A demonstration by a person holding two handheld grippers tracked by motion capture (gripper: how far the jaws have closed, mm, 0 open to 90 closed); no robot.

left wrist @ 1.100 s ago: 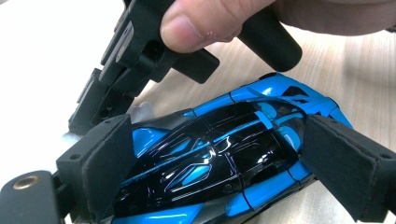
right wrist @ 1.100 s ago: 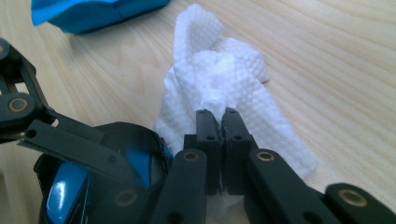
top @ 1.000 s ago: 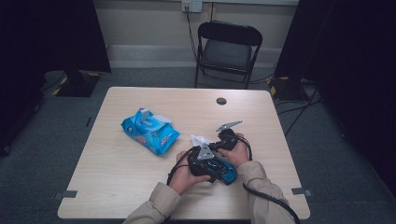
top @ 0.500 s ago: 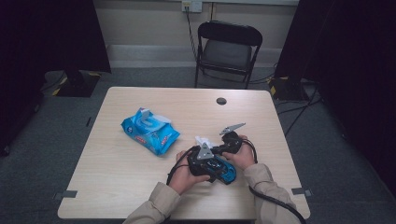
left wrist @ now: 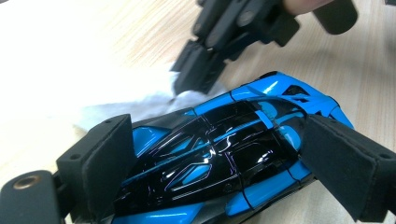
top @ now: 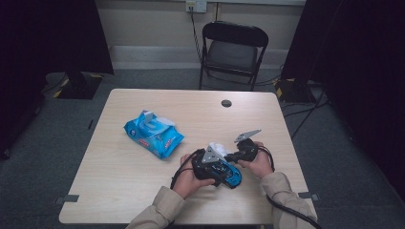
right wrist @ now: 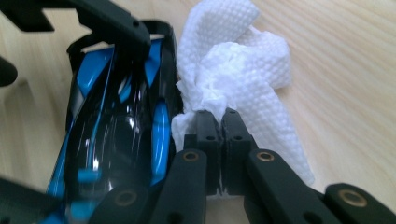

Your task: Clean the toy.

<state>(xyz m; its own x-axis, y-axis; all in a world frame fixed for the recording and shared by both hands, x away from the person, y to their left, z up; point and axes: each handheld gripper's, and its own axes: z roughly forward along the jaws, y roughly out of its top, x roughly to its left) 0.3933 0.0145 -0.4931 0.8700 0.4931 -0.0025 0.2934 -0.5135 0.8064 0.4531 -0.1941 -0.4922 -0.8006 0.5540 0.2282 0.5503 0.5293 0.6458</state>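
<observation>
Right gripper view: wipe [right wrist: 243,70] partly hidden behind fingers [right wrist: 208,135], car [right wrist: 116,116].

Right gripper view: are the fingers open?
No. The right gripper has its fingers pinched shut on the white wipe.

Tan sleeves [top: 165,210] on both forearms, black grippers with brass-coloured screws [right wrist: 265,157], flat black foam-faced pads [left wrist: 348,165], grey three-cornered plate [top: 247,135] atop each, black cable [top: 292,215] trailed behind.
</observation>
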